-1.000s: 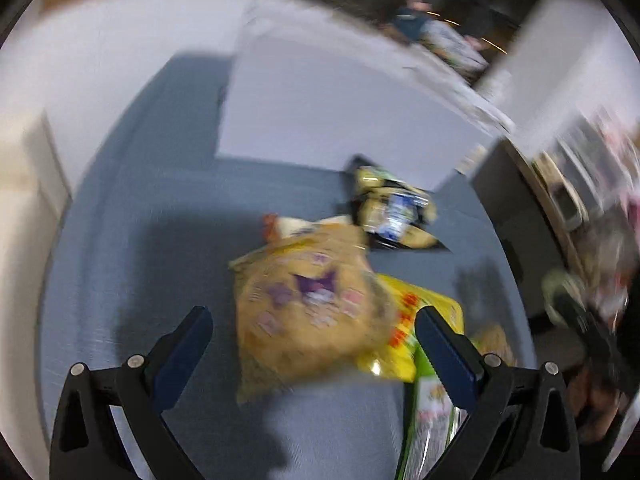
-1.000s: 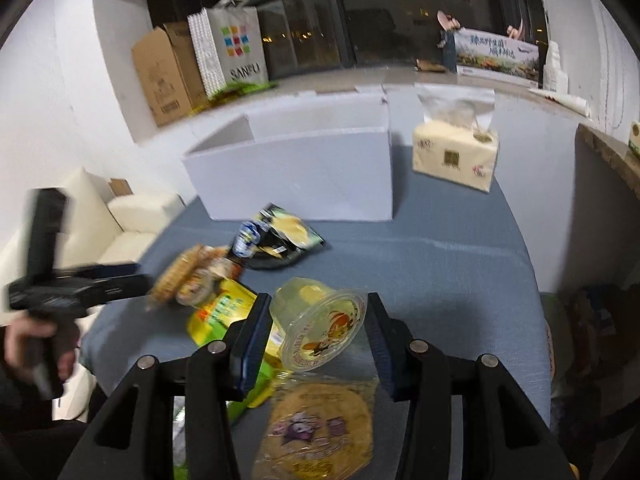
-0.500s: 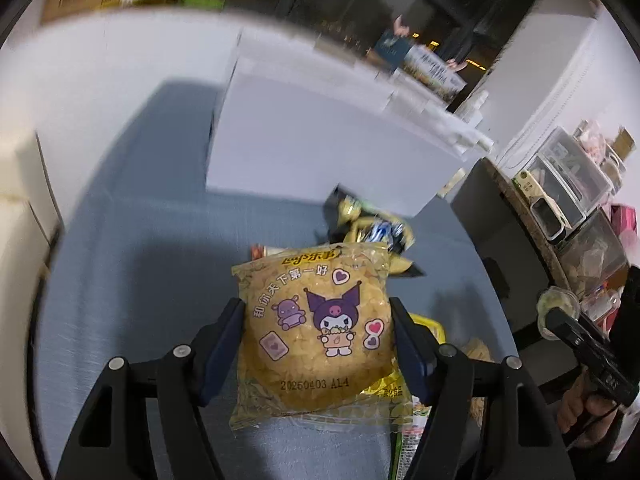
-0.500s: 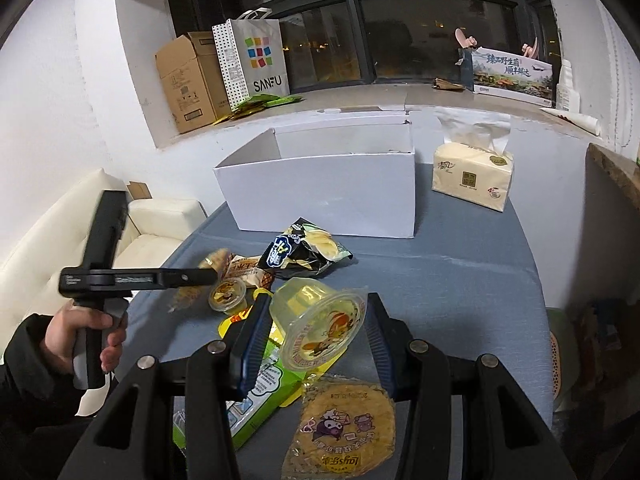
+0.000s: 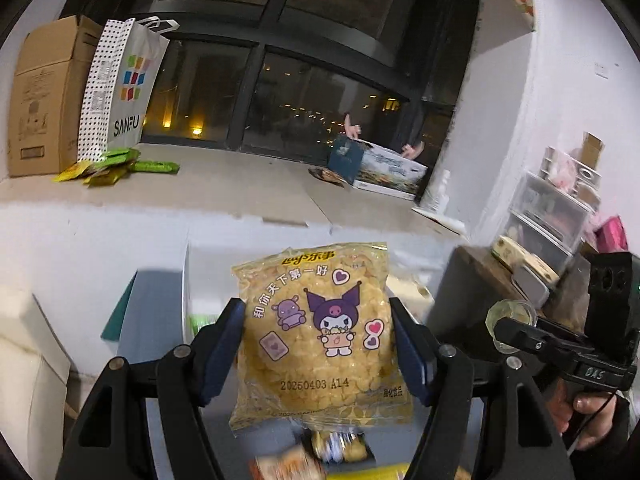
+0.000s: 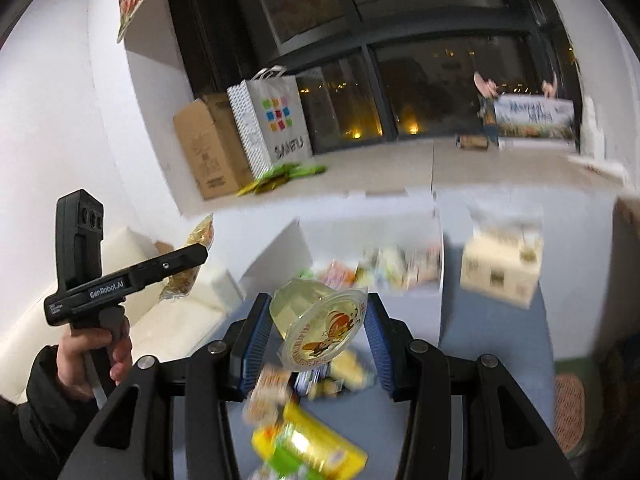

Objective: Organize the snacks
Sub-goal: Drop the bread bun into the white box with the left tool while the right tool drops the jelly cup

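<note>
both grippers have come up off the blue table since a second ago, each bringing a snack with it. left gripper [image 5: 318, 350] stood spread wide around the yellow chip bag [image 5: 320, 336] a second ago and then closed in; now its 2 blue pads press the bag's sides, pinching it flat-faced to the camera so the soft pack hangs without folding. seen from the right wrist, the same bag [image 6: 192, 258] pokes out past the tip of the left gripper [image 6: 200, 254], held in the person's hand [image 6: 94, 354].

right gripper [image 6: 316, 340] has its fingers pinching the jelly cup [image 6: 320, 326] by its rim and wall, lid tilted toward the lens; the squeeze across the widest part likely keeps the smooth cup from slipping. in the left wrist view only the cup's pale edge [image 5: 510, 316] shows beyond that tool.

white box [image 6: 376, 240] sits open ahead on the table [image 6: 492, 344], already holding several packets, so the lift probably serves to clear its wall before dropping both in. loose snacks [image 6: 308, 452] lie below, blurred, not yet sorted. a tissue pack [image 6: 500, 268] stands beside the box.
</note>
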Tool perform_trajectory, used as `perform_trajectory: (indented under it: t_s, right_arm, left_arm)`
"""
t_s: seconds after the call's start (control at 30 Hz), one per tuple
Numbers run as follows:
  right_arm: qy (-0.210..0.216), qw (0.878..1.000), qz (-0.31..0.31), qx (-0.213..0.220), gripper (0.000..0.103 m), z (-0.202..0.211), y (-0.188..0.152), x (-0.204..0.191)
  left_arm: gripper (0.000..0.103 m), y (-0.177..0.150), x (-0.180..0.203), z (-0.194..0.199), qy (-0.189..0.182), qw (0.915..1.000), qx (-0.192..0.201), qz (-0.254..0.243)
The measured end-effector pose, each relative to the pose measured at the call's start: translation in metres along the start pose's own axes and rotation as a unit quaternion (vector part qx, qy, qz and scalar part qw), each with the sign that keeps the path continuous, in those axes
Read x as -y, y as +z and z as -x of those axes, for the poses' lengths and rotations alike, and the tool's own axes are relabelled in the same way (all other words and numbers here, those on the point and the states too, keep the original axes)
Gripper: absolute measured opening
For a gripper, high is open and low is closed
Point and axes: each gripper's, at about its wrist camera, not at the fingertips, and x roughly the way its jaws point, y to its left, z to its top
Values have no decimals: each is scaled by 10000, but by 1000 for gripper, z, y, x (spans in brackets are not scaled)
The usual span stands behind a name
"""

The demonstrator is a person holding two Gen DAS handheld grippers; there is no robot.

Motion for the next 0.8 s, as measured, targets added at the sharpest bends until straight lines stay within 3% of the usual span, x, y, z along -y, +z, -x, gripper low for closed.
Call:
perform_trajectory:
  t_s: [0.17,0.3,0.43,0.5,0.53,0.57,0.6,0.8]
  right_arm:
    - [-34,9995,-279,-159,51,-59,57,17]
    - [-329,9974,-342,-539,51,-114,86,36]
    - [-486,9937,-543,-850,51,-147,93,56]
    - [-564,9917,-618,-972,52,-159,92,65]
    - [-576,9906,-661,-1049,57,-164,91,68]
    - [-628,9895,-694,-1103,70,-168,90,71]
    - [-719,9884,-732,-1115,102,-170,89,74]
    - [-772,9919,-657,-761,103,-153,90,71]
  left_arm:
    - [74,34,-26,-68,407,9982,-429,109]
    - [74,32,-36,-107,624,9950,-769,96]
    - [75,25,-41,-120,685,9932,-936,75]
    - [96,21,-40,-125,704,9912,-1119,29]
    - [103,18,-40,-125,760,9900,-1185,9]
    - [103,17,-39,-123,789,9897,-1196,-20]
    - [103,15,-38,-121,823,9893,-1201,-49]
    - [103,10,-30,-98,876,9895,-1115,-289]
